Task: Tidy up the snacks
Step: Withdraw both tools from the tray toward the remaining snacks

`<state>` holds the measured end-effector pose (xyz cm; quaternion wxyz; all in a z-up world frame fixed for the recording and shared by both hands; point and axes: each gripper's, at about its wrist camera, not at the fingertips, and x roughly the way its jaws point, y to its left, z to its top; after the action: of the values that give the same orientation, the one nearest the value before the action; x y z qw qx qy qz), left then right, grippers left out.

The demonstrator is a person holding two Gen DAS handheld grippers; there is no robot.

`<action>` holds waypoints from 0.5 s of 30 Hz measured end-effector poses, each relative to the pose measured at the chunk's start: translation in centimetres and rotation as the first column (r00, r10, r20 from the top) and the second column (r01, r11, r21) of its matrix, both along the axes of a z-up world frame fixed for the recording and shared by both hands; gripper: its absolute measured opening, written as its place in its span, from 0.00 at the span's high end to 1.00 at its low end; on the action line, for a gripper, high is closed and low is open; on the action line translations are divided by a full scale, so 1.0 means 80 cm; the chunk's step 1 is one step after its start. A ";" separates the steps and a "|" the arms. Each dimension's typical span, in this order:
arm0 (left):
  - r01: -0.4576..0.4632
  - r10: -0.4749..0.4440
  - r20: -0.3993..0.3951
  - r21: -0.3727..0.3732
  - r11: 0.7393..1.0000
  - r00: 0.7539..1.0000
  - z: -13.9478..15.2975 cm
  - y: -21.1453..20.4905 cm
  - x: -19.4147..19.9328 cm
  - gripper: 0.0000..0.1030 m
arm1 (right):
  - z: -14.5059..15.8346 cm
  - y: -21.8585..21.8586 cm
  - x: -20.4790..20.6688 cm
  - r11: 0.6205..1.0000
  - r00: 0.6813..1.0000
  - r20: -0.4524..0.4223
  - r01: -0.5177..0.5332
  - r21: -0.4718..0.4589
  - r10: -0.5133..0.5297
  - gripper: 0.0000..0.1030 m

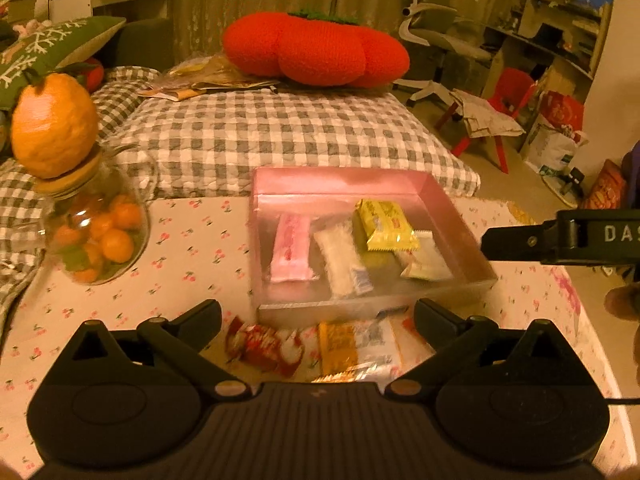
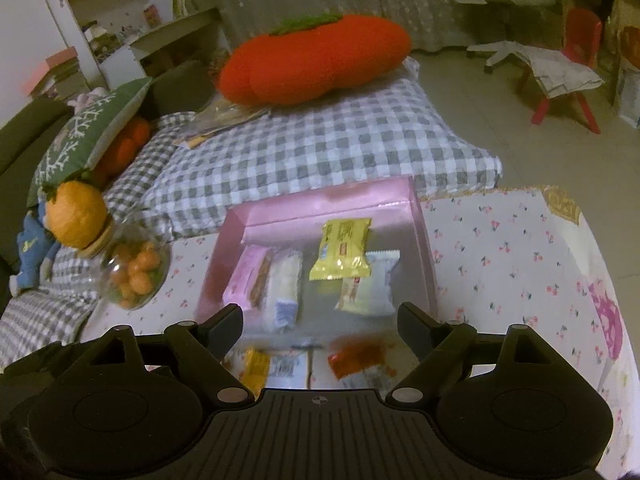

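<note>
A pink box stands on the cherry-print table. In it lie a pink packet, a white packet, a yellow packet and a pale packet. In front of the box lie a red-white packet, an orange-white packet and a red-orange packet. My left gripper is open and empty above the loose packets. My right gripper is open and empty over the box's near edge; its body shows at the right of the left wrist view.
A glass jar of small oranges with a big orange on its lid stands at the table's left. Behind the table lies a checked cushion with a red pumpkin pillow. A red chair stands at the far right.
</note>
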<state>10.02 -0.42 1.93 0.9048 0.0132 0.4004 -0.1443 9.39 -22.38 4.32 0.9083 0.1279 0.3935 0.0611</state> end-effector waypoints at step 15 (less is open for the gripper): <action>-0.019 0.021 -0.069 0.033 0.999 0.997 -0.020 0.030 -0.046 0.00 | -0.021 0.019 -0.061 0.996 0.998 0.006 -0.067 -0.057 0.068 0.12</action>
<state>6.32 1.94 0.33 0.8915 0.0187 0.4339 -0.1290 4.51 -20.85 2.67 0.9107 0.0884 0.3954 0.0810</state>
